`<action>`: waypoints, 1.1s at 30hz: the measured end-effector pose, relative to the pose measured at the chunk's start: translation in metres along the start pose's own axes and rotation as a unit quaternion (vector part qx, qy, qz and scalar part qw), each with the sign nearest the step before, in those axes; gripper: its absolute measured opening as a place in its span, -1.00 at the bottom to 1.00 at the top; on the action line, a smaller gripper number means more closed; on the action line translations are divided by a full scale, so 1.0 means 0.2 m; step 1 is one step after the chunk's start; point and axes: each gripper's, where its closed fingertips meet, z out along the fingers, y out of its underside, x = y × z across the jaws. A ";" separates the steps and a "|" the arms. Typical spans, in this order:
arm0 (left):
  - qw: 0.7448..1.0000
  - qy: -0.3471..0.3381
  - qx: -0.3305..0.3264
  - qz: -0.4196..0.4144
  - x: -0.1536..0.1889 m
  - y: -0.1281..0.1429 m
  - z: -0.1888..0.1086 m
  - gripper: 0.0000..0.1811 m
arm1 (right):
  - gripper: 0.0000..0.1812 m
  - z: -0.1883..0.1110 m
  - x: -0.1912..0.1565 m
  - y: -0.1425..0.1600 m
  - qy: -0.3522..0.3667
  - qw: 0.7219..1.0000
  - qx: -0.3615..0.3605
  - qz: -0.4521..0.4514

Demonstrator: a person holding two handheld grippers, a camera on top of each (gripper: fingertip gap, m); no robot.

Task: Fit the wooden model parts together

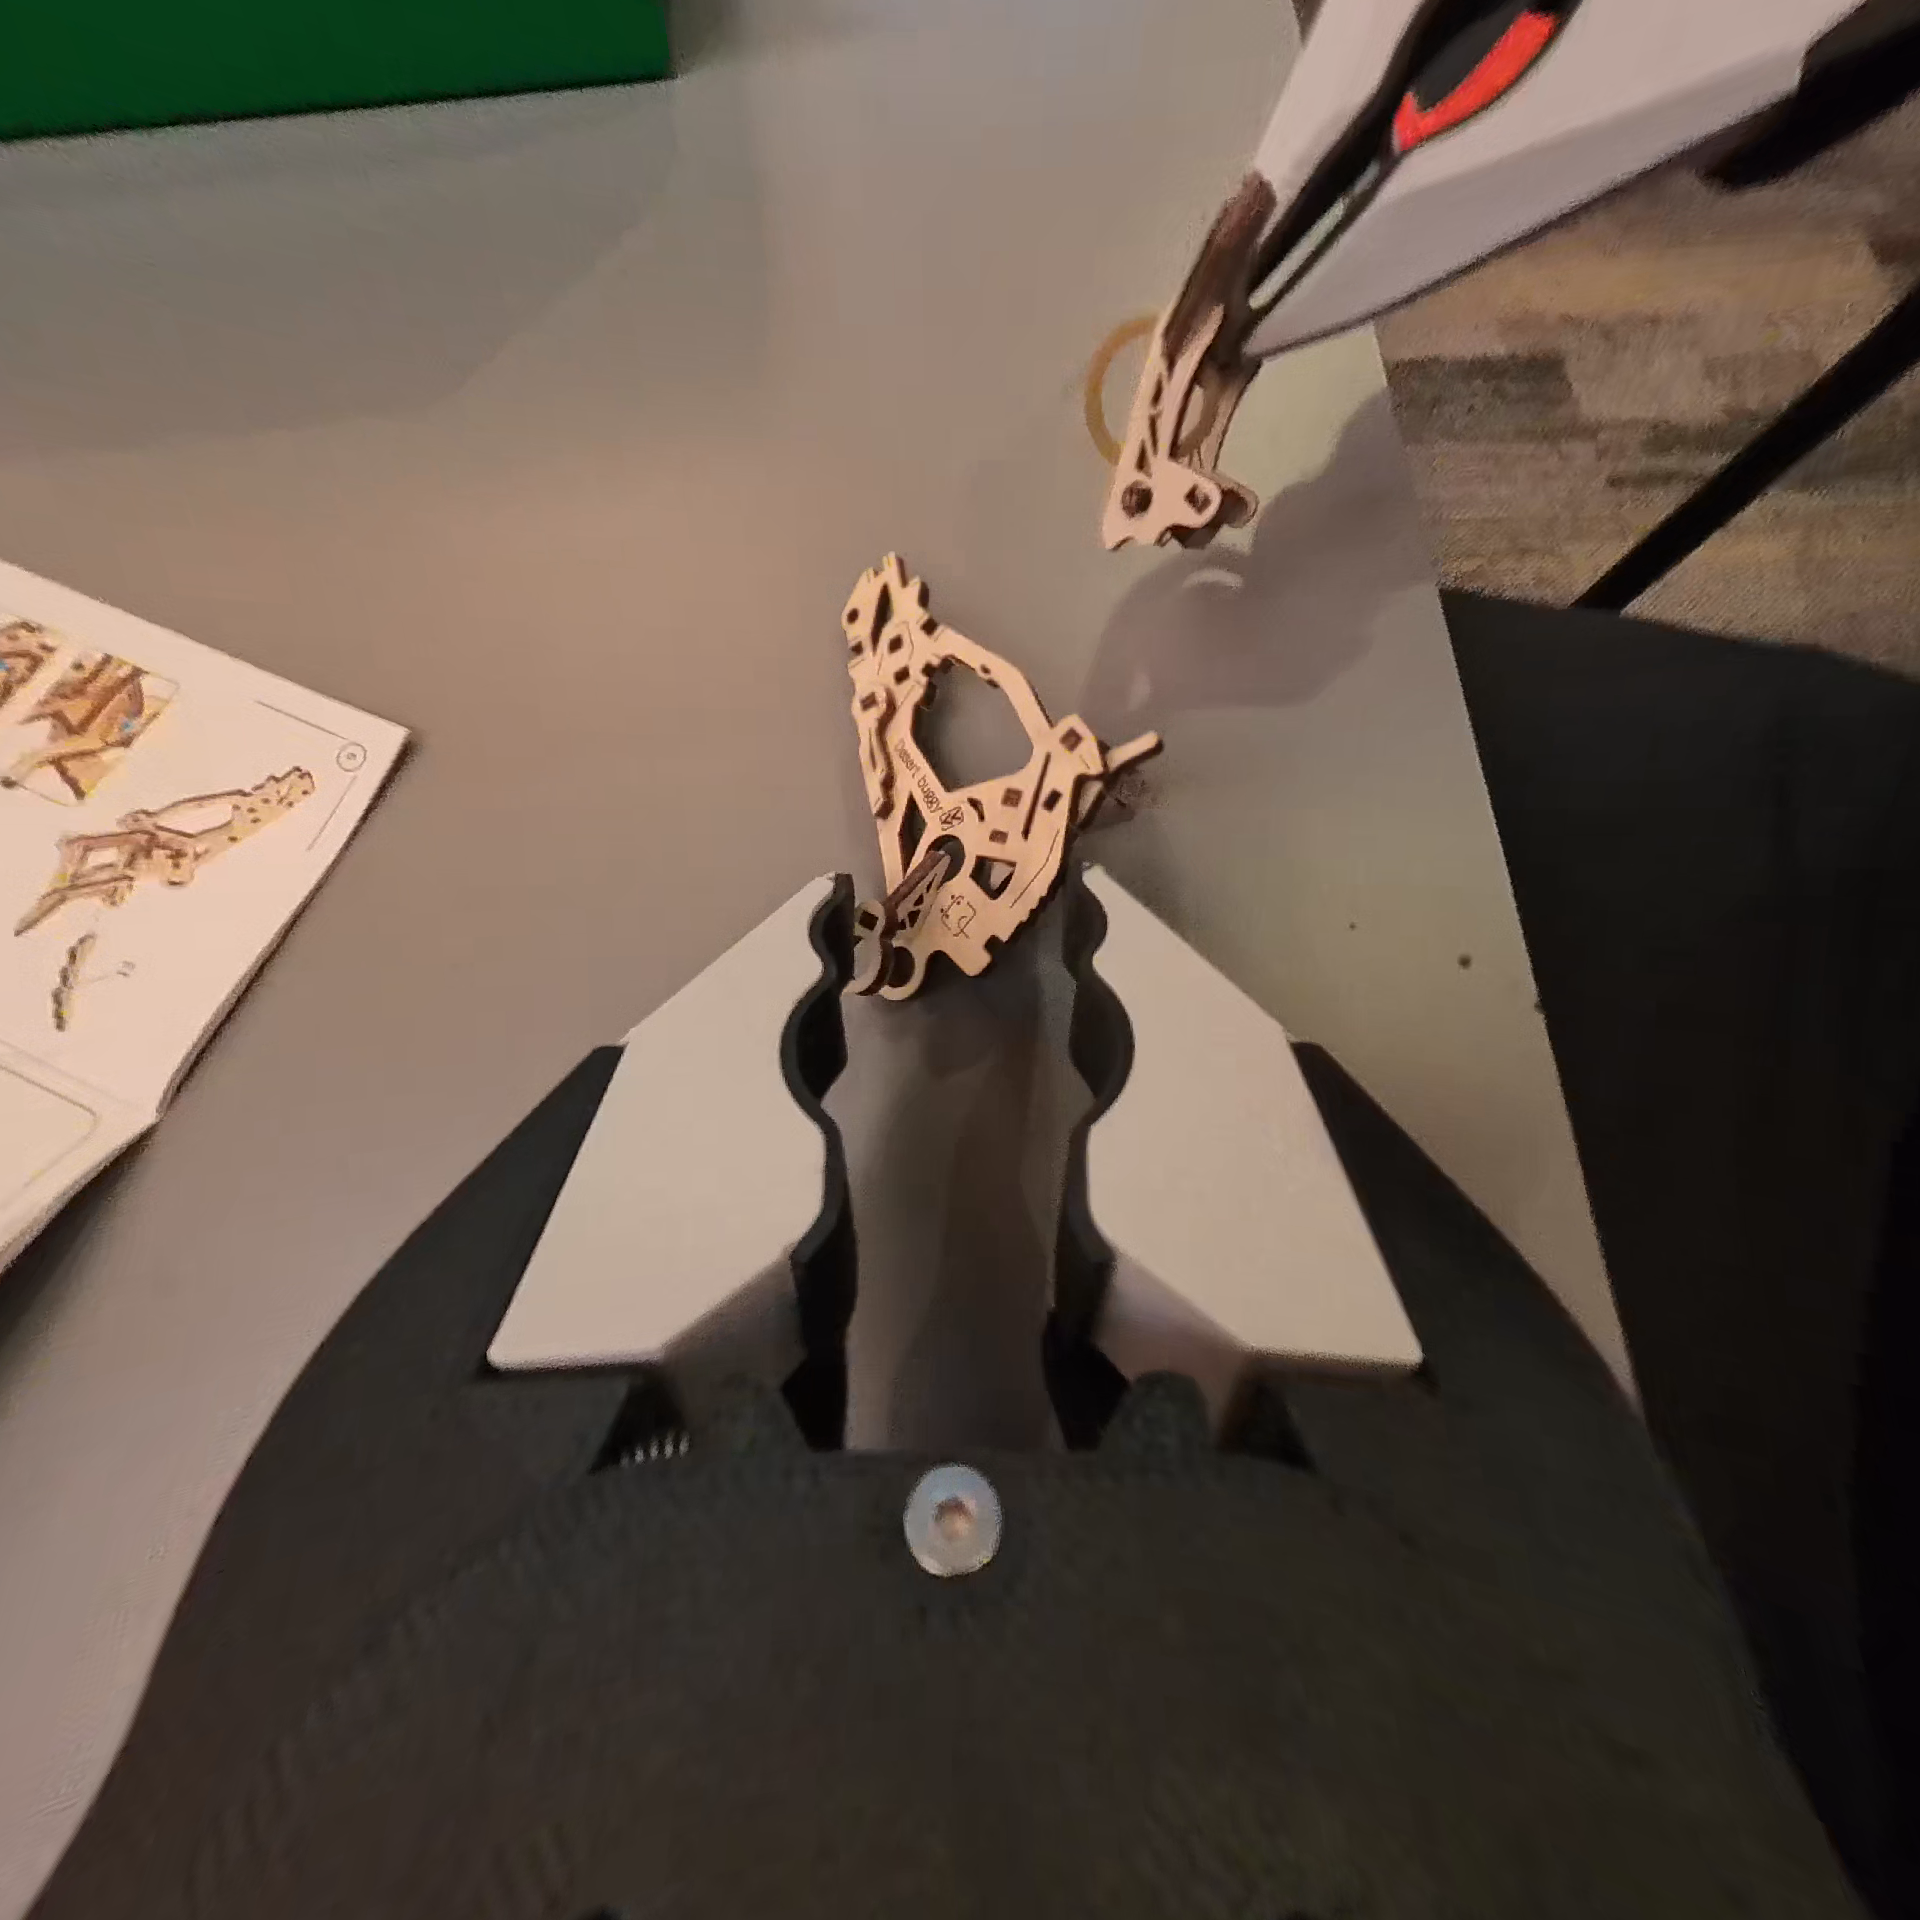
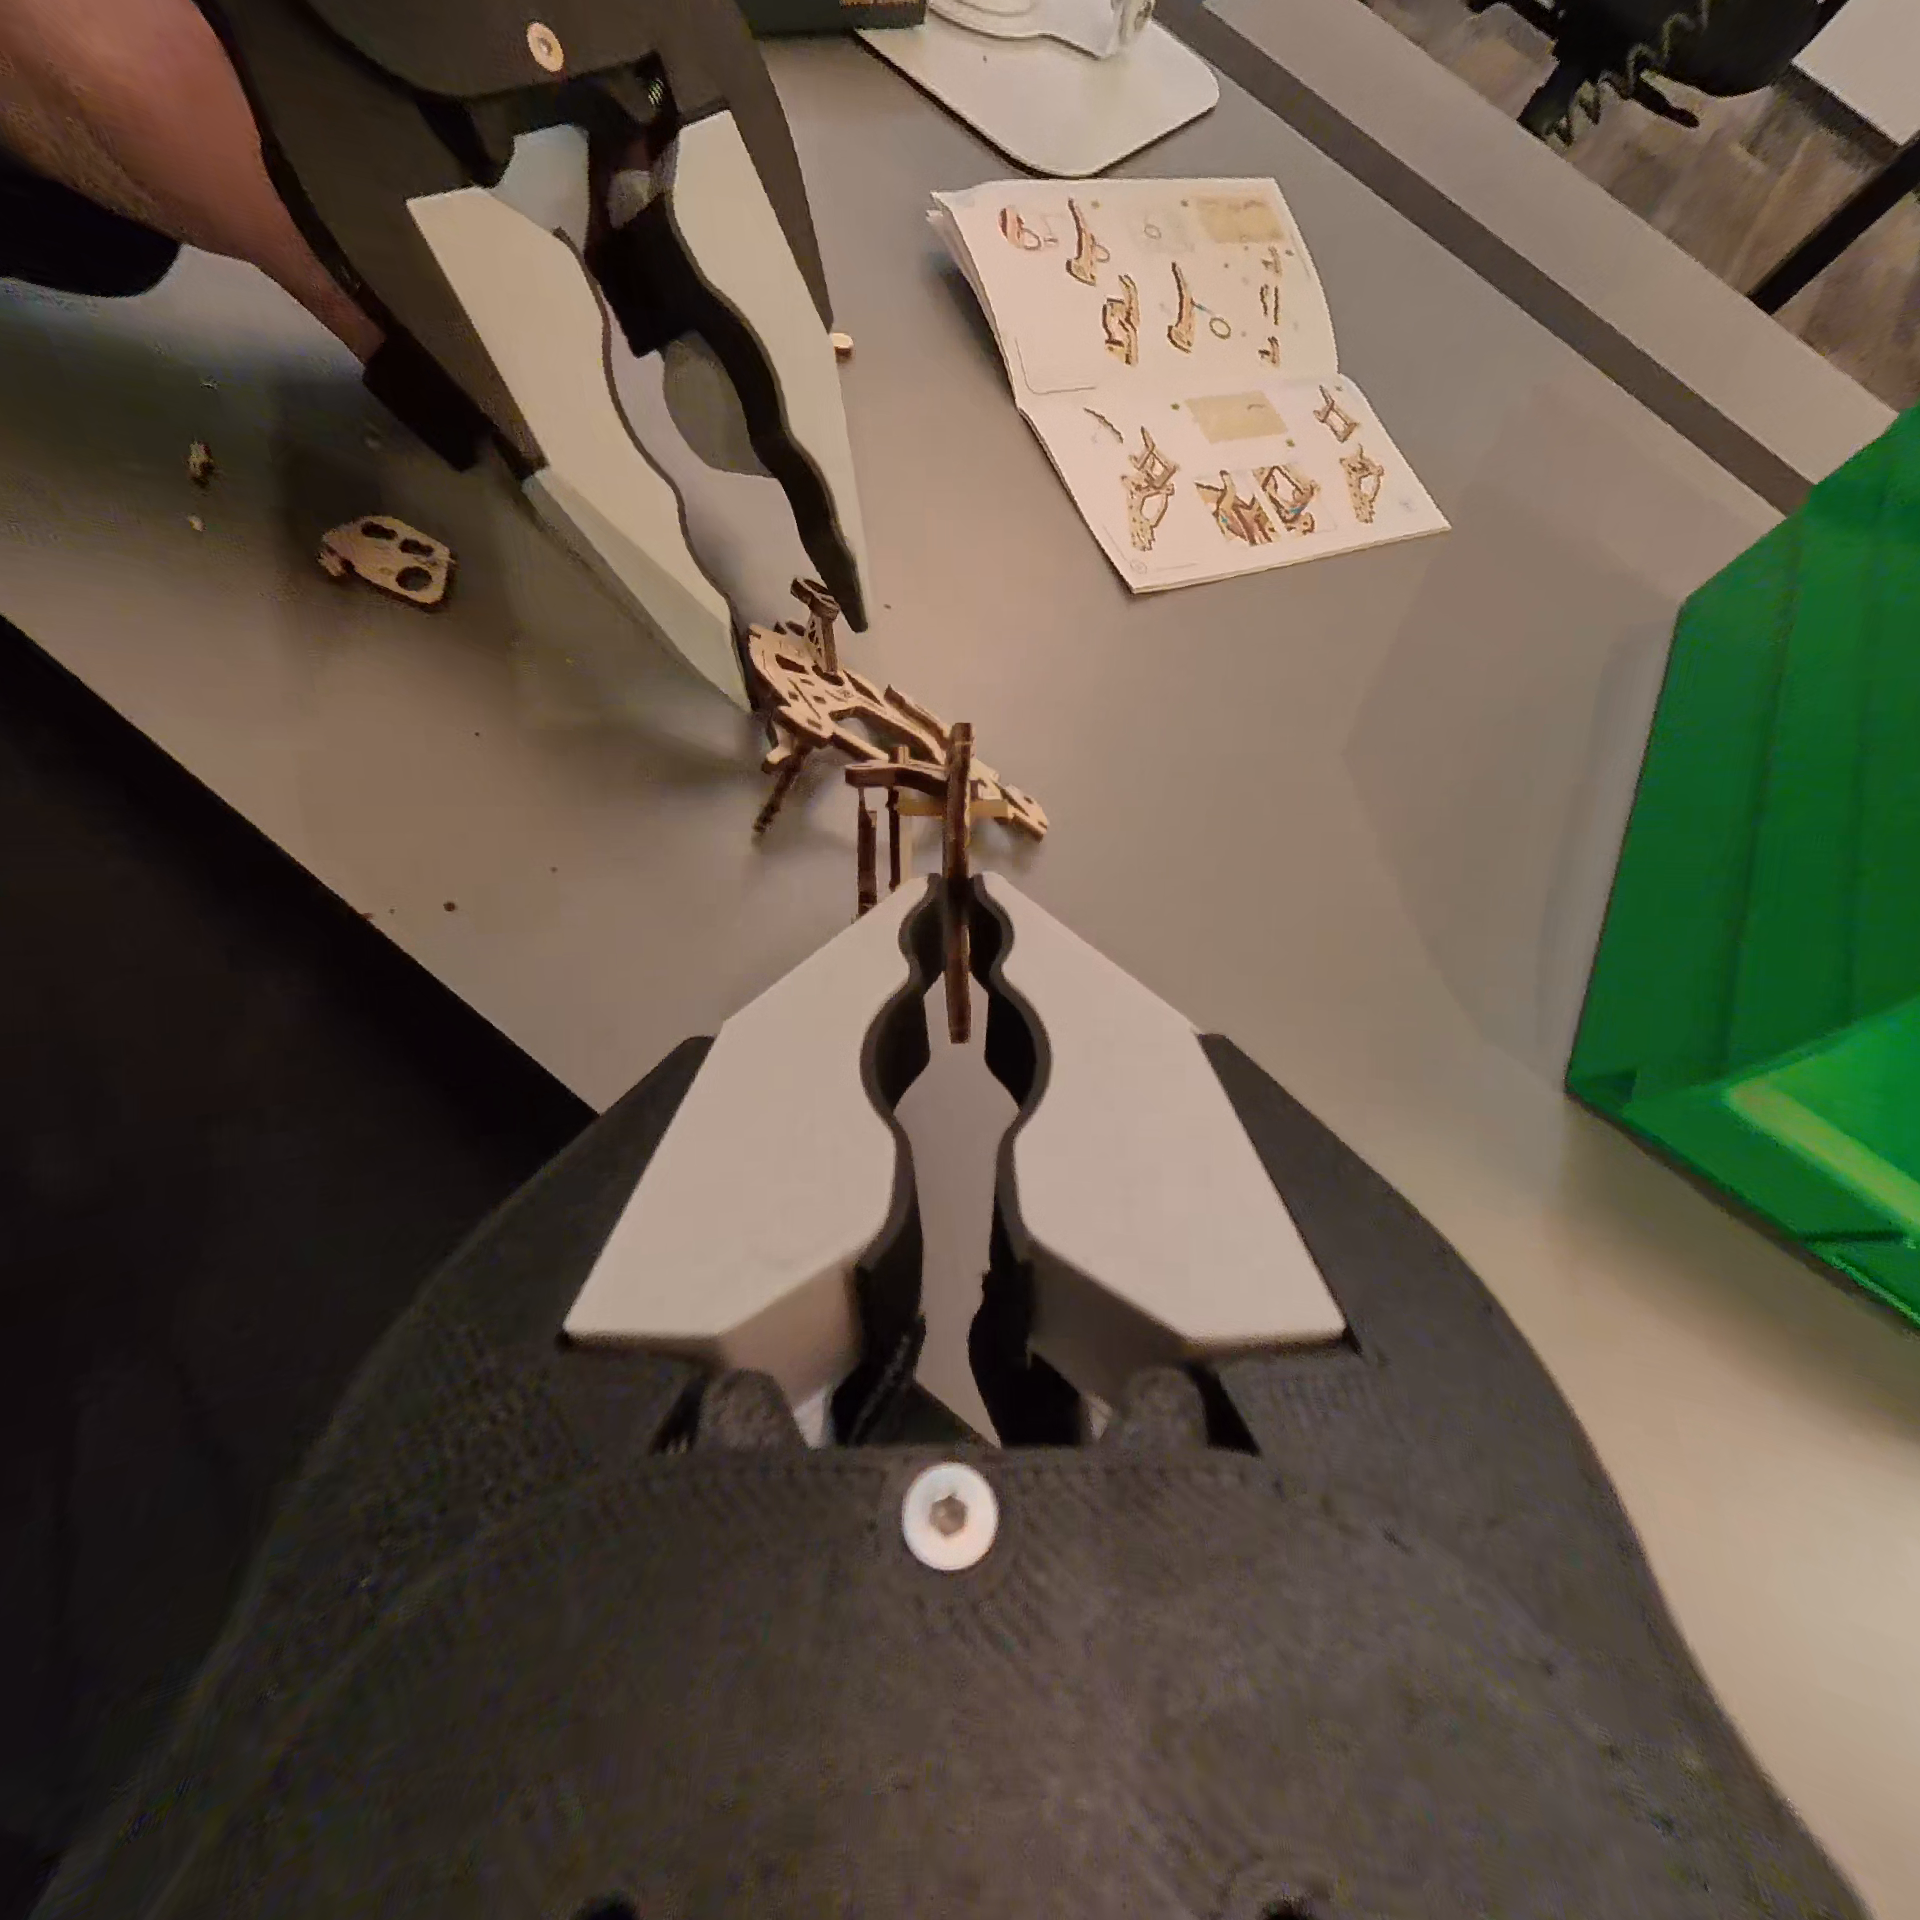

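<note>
A flat wooden frame with a small part pegged in its near end sits on the grey table. My left gripper has its jaws closed on that near end; the right wrist view shows the same. My right gripper is shut on a thin wooden part, seen edge-on, and holds it just over the far end of the frame. In the left wrist view this gripper holds its part above the table, beyond and to the right of the frame.
An open instruction booklet lies on the table. A green bin stands at the right. A loose wooden piece and crumbs lie near the table edge. A rubber band lies behind the right gripper's part. A white pad lies far back. About 9 cm separates my left fingertips from my right. My left tips are roughly 10 cm from the loose wooden piece.
</note>
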 end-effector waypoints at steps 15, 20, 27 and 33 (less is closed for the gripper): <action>0.857 0.219 0.229 -0.407 -0.14 -0.23 -0.16 -0.92 | -1.00 -0.04 0.14 -0.09 0.050 0.999 0.018 0.000; 0.885 0.186 0.185 -0.384 -0.15 -0.18 -0.12 -0.93 | -0.99 0.02 0.14 -0.03 0.028 0.999 0.009 0.032; 0.921 0.123 0.090 -0.357 -0.14 -0.02 -0.10 -0.66 | -1.00 0.06 0.14 0.02 0.013 0.999 -0.002 0.048; 0.924 0.114 0.049 -0.361 -0.08 -0.01 -0.01 -0.63 | -1.00 0.13 0.13 0.07 -0.005 0.998 -0.024 0.061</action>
